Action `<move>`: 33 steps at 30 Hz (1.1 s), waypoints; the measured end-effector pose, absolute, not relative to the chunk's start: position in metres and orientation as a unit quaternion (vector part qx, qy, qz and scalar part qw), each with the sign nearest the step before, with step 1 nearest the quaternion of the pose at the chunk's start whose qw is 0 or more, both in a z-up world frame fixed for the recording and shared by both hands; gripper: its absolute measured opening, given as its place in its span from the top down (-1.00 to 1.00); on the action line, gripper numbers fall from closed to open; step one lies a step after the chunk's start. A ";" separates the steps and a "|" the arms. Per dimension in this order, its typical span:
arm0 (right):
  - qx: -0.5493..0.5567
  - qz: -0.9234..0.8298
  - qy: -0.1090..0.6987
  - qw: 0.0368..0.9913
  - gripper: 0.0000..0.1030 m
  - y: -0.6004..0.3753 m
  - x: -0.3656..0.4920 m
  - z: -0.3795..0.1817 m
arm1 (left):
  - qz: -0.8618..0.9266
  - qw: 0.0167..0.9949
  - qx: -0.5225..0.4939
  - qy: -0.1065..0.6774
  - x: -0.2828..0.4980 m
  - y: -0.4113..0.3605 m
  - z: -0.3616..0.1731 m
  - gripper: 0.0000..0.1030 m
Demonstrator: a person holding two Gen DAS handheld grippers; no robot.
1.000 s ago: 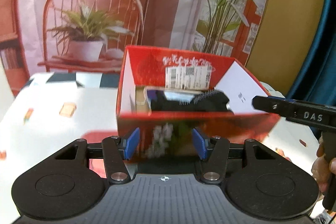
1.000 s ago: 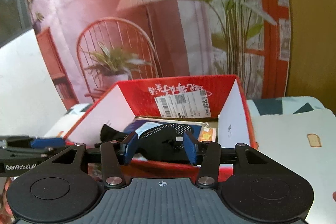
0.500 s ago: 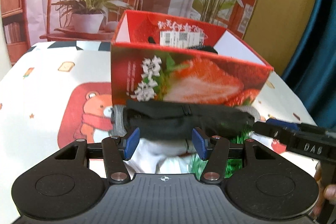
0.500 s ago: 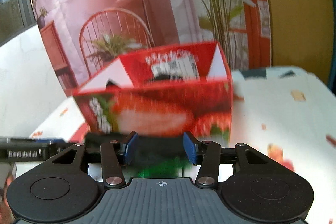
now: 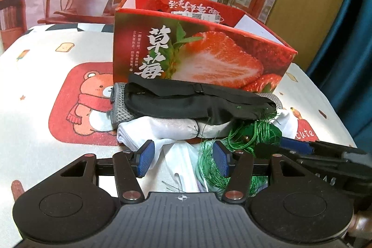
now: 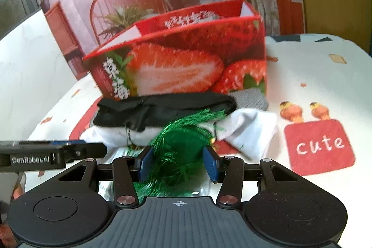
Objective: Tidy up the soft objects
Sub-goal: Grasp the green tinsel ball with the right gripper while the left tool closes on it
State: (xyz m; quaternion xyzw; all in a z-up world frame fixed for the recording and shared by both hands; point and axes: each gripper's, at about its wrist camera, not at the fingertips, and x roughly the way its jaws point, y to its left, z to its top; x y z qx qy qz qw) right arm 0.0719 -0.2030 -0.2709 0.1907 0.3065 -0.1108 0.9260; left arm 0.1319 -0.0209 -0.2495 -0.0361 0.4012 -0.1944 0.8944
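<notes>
1. Soft pile – black eye mask (image 5: 197, 101) over white cloth (image 5: 162, 129), green tassel (image 6: 181, 143) – lies on the counter (image 5: 46, 90) against the strawberry box (image 5: 200, 57).
2. Left gripper (image 5: 183, 157): jaws parted, holding nothing.
3. Right gripper (image 6: 179, 162): jaws parted around the tassel; whether they grip it cannot be told.

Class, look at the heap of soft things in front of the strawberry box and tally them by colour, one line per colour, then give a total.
Black: 1, the eye mask
Grey: 1, the knitted cloth
White: 1, the sock bundle
Green: 1, the tassel
Total: 4
</notes>
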 end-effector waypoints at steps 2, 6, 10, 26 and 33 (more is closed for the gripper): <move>0.177 -0.109 0.307 0.929 0.13 -0.199 0.074 -0.272 | -0.192 0.893 -0.041 0.404 0.133 -0.019 -0.253 -0.12; 0.183 -0.115 0.299 0.929 0.13 -0.201 0.073 -0.273 | -0.188 0.892 -0.048 0.409 0.133 -0.018 -0.256 -0.12; 0.180 -0.120 0.300 0.929 0.12 -0.203 0.074 -0.278 | -0.188 0.892 -0.046 0.409 0.133 -0.019 -0.258 -0.12; 0.154 -0.056 0.296 0.941 0.09 -0.184 0.079 -0.277 | -0.187 0.891 -0.060 0.409 0.133 -0.017 -0.258 -0.12; 0.133 -0.027 0.302 0.944 0.09 -0.170 0.082 -0.277 | -0.201 0.886 -0.082 0.410 0.136 -0.017 -0.254 -0.12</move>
